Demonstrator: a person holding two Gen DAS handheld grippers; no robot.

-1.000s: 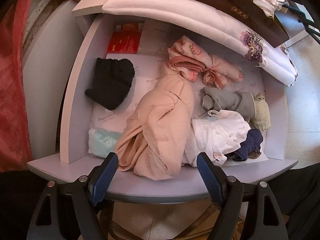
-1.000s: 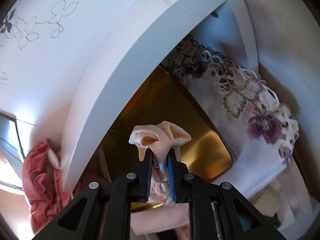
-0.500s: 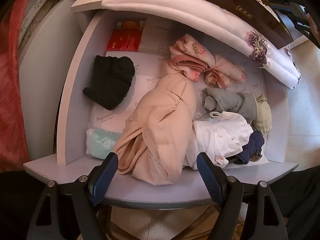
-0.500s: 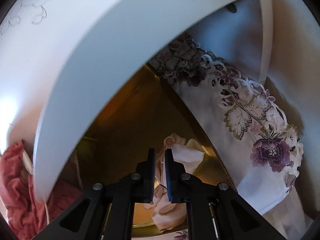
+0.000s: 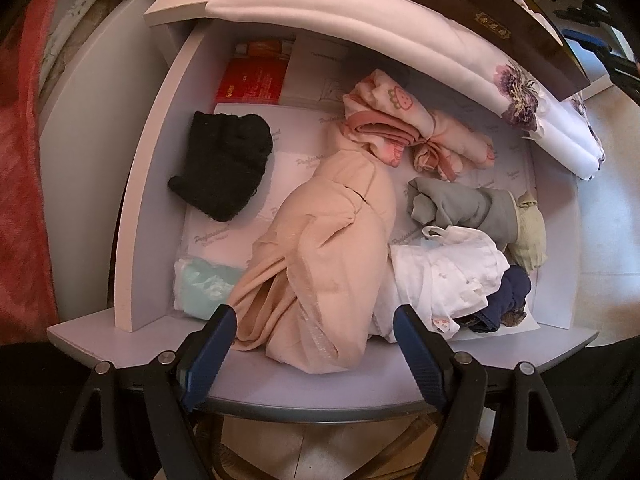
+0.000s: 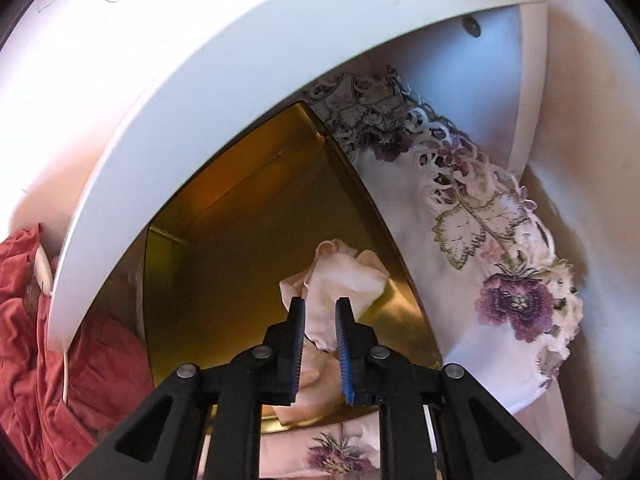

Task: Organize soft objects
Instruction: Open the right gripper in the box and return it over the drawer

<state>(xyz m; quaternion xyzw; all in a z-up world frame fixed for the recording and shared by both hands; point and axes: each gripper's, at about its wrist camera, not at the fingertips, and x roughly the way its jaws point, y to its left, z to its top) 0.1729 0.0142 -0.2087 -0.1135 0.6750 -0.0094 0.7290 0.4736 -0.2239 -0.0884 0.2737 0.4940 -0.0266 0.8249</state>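
An open drawer [image 5: 132, 216] of pale grey board is seen from above by the left wrist camera. The left gripper [image 5: 312, 334] hangs over its front edge with jaws wide apart and nothing between them. Inside the drawer, a large peach garment [image 5: 328, 256] lies in the middle, a black knitted item [image 5: 224, 164] to its left, and a pink printed cloth [image 5: 400, 124] behind it. Grey, white, pale yellow and navy pieces are bunched at the right. The white liner paper [image 5: 288, 160] carries a faint repeated word that appears to read "Professional". A red packet [image 5: 252, 80] at the back bears writing too small to read.

In the right wrist view, the right gripper [image 6: 320, 320] is seen with a narrow gap between its blue pads, a cream cloth [image 6: 344, 280] lying between them; whether it is pinched cannot be told. The cloth rests in a gold box [image 6: 248, 248], beside an embroidered floral fabric [image 6: 480, 240].
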